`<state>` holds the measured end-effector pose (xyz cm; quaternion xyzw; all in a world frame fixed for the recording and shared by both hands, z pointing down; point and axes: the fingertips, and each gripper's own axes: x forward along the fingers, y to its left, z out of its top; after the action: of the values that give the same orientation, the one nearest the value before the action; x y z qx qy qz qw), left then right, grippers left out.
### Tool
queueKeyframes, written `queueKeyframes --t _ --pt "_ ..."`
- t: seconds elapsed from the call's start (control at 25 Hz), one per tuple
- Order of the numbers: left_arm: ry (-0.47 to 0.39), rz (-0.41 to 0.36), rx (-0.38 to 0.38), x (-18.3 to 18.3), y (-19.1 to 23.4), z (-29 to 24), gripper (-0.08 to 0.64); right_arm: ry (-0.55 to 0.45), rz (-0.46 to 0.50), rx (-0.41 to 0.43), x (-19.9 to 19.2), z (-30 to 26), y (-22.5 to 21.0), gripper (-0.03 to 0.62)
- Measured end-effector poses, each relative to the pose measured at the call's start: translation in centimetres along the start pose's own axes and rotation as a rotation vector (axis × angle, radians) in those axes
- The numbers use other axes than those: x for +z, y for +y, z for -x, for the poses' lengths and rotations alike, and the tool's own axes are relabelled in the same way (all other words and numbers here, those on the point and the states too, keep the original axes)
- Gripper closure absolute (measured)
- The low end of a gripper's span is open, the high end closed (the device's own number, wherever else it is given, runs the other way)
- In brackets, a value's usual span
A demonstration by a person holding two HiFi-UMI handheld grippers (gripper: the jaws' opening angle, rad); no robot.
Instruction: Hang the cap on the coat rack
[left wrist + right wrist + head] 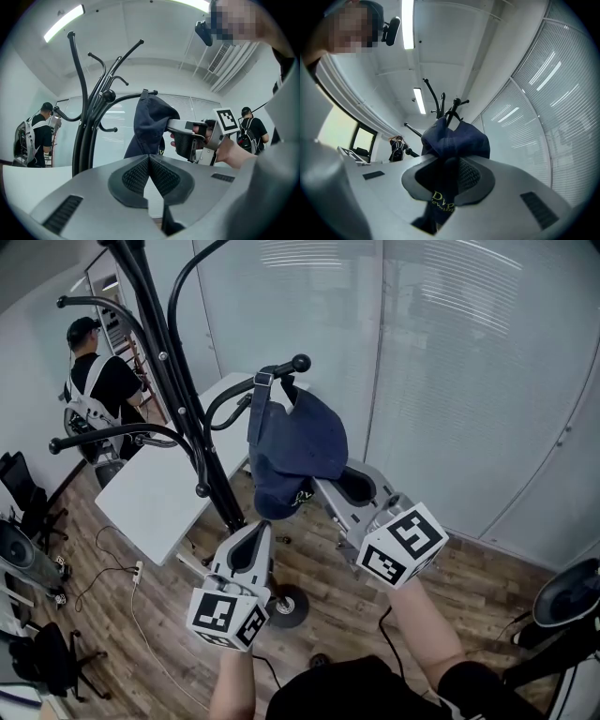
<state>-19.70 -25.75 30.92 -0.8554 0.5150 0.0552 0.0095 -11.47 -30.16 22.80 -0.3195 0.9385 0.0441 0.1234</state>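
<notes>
The coat rack [176,395] crowds the cap's [298,442] left side with its pole and curved black arms. The glass wall [450,381] stands near on the right. Below the cap it's open down to the floor [478,587]; the bench [159,486] lies beyond the pole.

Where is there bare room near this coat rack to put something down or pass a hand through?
The white table behind the coat rack is bare, and so is the wood floor between the rack's base and the glass wall. Crowded: the hook where the cap hangs in the right gripper, and the floor with cables at left.
</notes>
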Motion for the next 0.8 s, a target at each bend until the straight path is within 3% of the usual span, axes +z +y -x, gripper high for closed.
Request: queueKeyframes --t 0.44,0.8 --pt "0.010 0.004 0.010 -0.4 -0.7 0.7 0.545 -0.021 0.011 -0.033 0.6 1.4 -0.2 0.506" --pt "0.021 0.003 0.016 -0.6 -3.9 1.9 0.545 -0.016 0.006 -0.001 1.3 4.6 0.6 0.494"
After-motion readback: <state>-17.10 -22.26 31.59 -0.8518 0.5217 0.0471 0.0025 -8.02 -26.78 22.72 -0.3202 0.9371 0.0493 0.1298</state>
